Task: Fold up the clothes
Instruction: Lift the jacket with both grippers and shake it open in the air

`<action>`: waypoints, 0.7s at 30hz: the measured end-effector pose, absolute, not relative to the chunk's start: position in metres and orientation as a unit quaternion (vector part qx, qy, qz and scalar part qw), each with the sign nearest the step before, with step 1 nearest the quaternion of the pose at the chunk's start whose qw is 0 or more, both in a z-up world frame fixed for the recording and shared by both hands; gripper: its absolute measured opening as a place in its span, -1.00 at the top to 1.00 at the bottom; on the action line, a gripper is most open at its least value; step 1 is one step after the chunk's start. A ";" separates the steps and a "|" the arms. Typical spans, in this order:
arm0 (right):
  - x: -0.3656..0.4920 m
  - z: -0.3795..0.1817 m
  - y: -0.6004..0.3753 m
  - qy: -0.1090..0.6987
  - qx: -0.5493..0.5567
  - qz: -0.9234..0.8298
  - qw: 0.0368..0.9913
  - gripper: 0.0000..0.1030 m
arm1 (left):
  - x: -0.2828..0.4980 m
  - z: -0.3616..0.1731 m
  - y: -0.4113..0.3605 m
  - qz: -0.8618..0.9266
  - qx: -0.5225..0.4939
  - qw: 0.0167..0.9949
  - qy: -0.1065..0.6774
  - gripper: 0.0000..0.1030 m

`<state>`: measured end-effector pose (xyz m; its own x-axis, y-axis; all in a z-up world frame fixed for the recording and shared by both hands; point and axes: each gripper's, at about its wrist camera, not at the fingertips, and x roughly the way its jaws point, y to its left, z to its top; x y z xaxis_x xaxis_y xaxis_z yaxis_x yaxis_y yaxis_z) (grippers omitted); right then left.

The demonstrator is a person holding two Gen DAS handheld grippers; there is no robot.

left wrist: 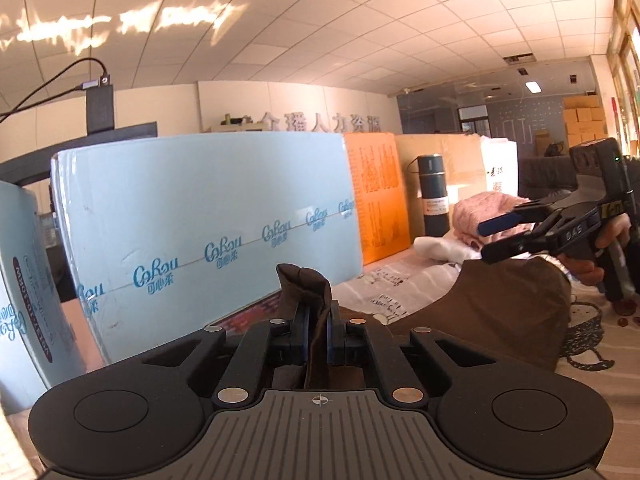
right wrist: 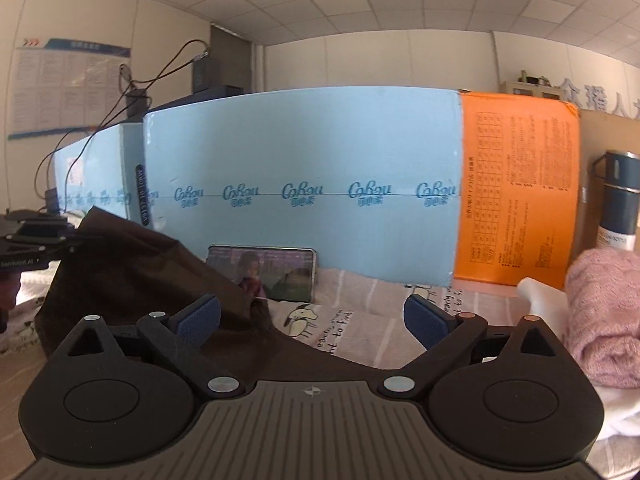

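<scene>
Pale-blue cartons [right wrist: 300, 184] printed with a repeating logo are standing across the centre of both views, with an orange box [right wrist: 520, 200] adjoining them at right of the right wrist view; both are closed, so contents cannot be told. Striped, cartoon-printed bedding [right wrist: 360, 320] is covering the work surface below them. A dark brown garment [right wrist: 132, 264] is lying on the bedding at lower left of the right wrist view, one edge raised. A pink knit [right wrist: 604, 312] is sitting folded at the right edge on a white cloth [right wrist: 536, 292]. A dark blue flask [right wrist: 618, 200] is standing upright above it, capped. A phone [right wrist: 262, 274] is leaning against the blue carton, screen lit.

The left gripper [left wrist: 316, 332] is pinching a bunched fold of the brown garment between closed fingers. The right gripper [right wrist: 312, 320] is spread wide, holding nothing, hovering over the garment's edge; in the left wrist view a hand [left wrist: 600, 248] is gripping its handle.
</scene>
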<state>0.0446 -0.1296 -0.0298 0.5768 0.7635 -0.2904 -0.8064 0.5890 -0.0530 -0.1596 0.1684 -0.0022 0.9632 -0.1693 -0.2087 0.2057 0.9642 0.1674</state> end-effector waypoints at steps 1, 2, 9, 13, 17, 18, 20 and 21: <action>0.041 -0.030 -0.120 0.113 -0.113 0.460 0.873 -0.95 | -0.164 -0.004 0.165 -0.104 0.095 0.986 0.094 0.89; 0.038 -0.031 -0.111 0.107 -0.136 0.476 0.862 -0.95 | -0.169 -0.005 0.162 -0.113 0.095 0.985 0.092 0.89; 0.013 -0.034 -0.046 0.062 -0.293 0.573 0.763 -0.91 | -0.201 -0.016 0.141 -0.176 0.100 0.976 0.076 0.89; 0.011 -0.035 -0.031 0.075 -0.315 0.596 0.735 0.23 | -0.200 -0.024 0.144 -0.168 0.091 0.978 0.084 0.89; 0.004 -0.031 -0.034 0.088 -0.314 0.609 0.723 0.77 | -0.203 -0.022 0.150 -0.165 0.074 0.981 0.073 0.89; 0.000 -0.027 -0.038 0.084 -0.309 0.610 0.725 0.80 | -0.208 -0.021 0.150 -0.167 0.071 0.981 0.066 0.88; -0.010 -0.017 -0.049 0.072 -0.300 0.609 0.731 0.83 | -0.218 -0.017 0.148 -0.171 0.067 0.982 0.052 0.88; -0.018 -0.010 -0.055 0.064 -0.299 0.610 0.731 0.85 | -0.223 -0.016 0.147 -0.173 0.065 0.982 0.045 0.88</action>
<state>-0.0185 -0.0551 -0.0095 0.2479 0.8533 -0.4588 -0.9303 0.0776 -0.3585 -0.2225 0.1467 -0.0155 0.9358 -0.3348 -0.1103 0.3464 0.9314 0.1114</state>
